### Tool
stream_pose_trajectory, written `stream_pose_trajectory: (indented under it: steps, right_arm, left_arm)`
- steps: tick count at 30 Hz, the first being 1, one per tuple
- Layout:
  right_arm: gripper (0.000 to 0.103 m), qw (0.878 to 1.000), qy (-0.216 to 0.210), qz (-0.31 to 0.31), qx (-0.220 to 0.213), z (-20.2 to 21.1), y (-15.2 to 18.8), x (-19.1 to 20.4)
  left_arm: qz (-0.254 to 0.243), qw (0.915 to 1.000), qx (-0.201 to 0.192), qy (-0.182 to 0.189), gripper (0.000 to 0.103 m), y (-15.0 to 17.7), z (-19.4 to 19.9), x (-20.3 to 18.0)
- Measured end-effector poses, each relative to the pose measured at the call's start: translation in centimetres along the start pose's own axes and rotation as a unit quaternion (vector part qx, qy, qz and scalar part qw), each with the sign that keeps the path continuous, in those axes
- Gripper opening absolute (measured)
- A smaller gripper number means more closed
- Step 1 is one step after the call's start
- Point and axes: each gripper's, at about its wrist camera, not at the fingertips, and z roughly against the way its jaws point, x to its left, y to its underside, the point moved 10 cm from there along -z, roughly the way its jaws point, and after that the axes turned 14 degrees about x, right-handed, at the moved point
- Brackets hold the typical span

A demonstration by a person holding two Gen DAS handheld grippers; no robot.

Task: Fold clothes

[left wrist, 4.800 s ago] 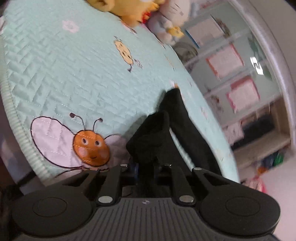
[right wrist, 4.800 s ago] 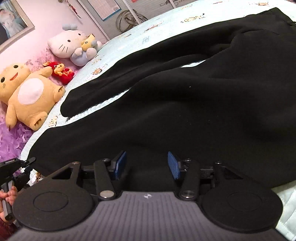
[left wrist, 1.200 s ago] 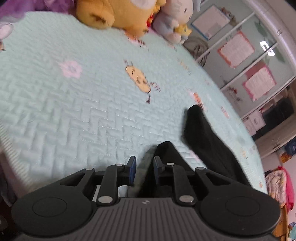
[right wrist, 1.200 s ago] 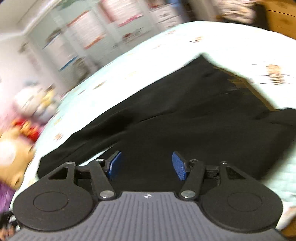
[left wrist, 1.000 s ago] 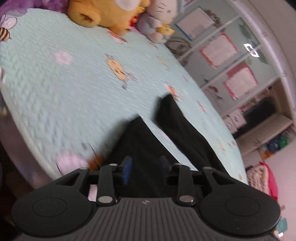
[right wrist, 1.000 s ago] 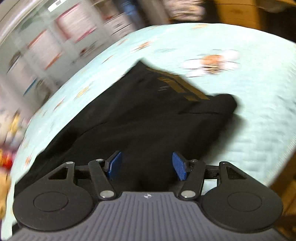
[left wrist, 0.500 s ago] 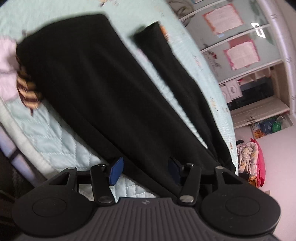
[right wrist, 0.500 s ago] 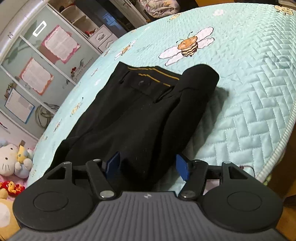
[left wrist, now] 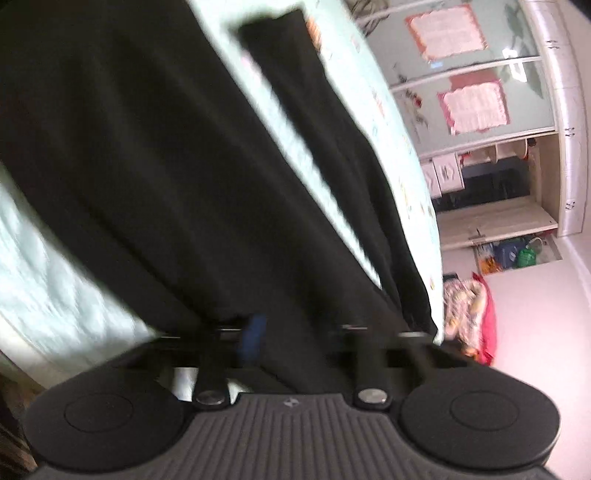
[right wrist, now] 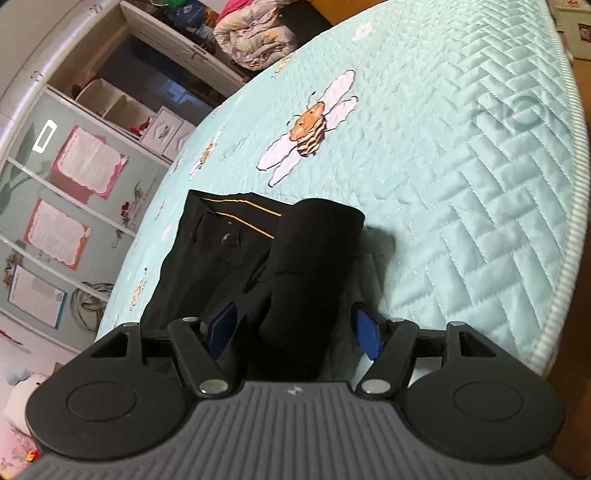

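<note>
Black trousers lie spread on a mint quilted bedspread. In the blurred left wrist view the near leg fills the frame and the other leg runs alongside it. My left gripper is open low over the near leg's edge. In the right wrist view the waistband end with gold stitching lies flat, and a folded-over flap rises beside it. My right gripper is open, its blue pads either side of the flap.
A bee appliqué is stitched into the bedspread beyond the waistband. The bed's piped edge curves at the right. Wardrobe doors with pink posters and a heap of bedding stand behind the bed.
My left gripper let go of the leg, opened and swept along it toward the waist end. My right gripper stayed open and moved toward the waistband, now over the folded flap.
</note>
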Motion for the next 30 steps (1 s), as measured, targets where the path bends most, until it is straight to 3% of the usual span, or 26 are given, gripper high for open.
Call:
stream_pose_trajectory:
  steps: [2, 4, 5, 8, 13, 16, 18, 21, 22, 23, 27, 30]
  right_arm:
    - [0.068, 1.000, 0.002, 0.029, 0.006, -0.5, -0.2, 0.4]
    - [0.044, 0.997, 0.025, 0.076, 0.009, -0.6, -0.4, 1.0]
    - [0.026, 0.994, 0.042, 0.101, 0.008, -0.5, -0.6, 1.3]
    - [0.018, 0.990, 0.052, 0.129, 0.003, 0.9, -1.5, 2.4]
    - [0.021, 0.990, 0.065, 0.120, 0.024, 0.7, -1.9, 0.2]
    - [0.029, 0.995, 0.036, 0.093, 0.028, 0.6, -1.2, -1.7]
    - [0.041, 0.997, 0.015, 0.074, 0.018, 1.4, -1.6, -2.2]
    - [0.048, 0.998, 0.025, 0.057, -0.022, 3.5, -3.3, -2.5]
    - [0.048, 0.997, 0.028, 0.063, -0.038, 4.3, -3.8, -2.2]
    - [0.050, 0.995, 0.028, 0.076, -0.053, 5.0, -4.3, -1.7]
    - [0.058, 0.978, 0.034, 0.194, -0.068, 5.3, -5.0, 2.0]
    - [0.061, 0.974, 0.011, 0.222, -0.049, 3.9, -4.9, 4.2]
  left_arm:
    - [0.003, 0.9998, -0.011, -0.017, 0.000, -0.1, 0.0, 0.5]
    - [0.004, 0.9989, -0.037, -0.029, 0.000, -0.6, 1.2, 0.8]
    - [0.004, 0.9981, -0.051, -0.035, 0.000, -0.8, 1.8, 1.0]
    - [-0.001, 0.9944, -0.091, -0.053, 0.000, -1.6, 4.4, 1.3]
    - [0.010, 0.9939, -0.088, -0.066, 0.000, -1.6, 5.2, 2.8]
    - [0.013, 0.9960, -0.075, -0.047, 0.000, -0.8, 4.5, 2.8]
    - [0.003, 0.9961, -0.075, -0.045, 0.000, -0.3, 4.1, 2.0]
    - [-0.012, 0.9957, -0.073, -0.057, 0.025, -0.2, 3.2, 1.1]
    - [-0.016, 0.9954, -0.072, -0.061, 0.034, -0.1, 2.9, 0.9]
    - [-0.021, 0.9951, -0.071, -0.066, 0.035, -0.1, 2.6, 0.6]
    - [-0.039, 0.9936, -0.066, -0.084, 0.033, 0.0, 1.3, -0.5]
    - [-0.052, 0.9920, -0.062, -0.097, 0.032, 0.0, 0.3, -1.3]
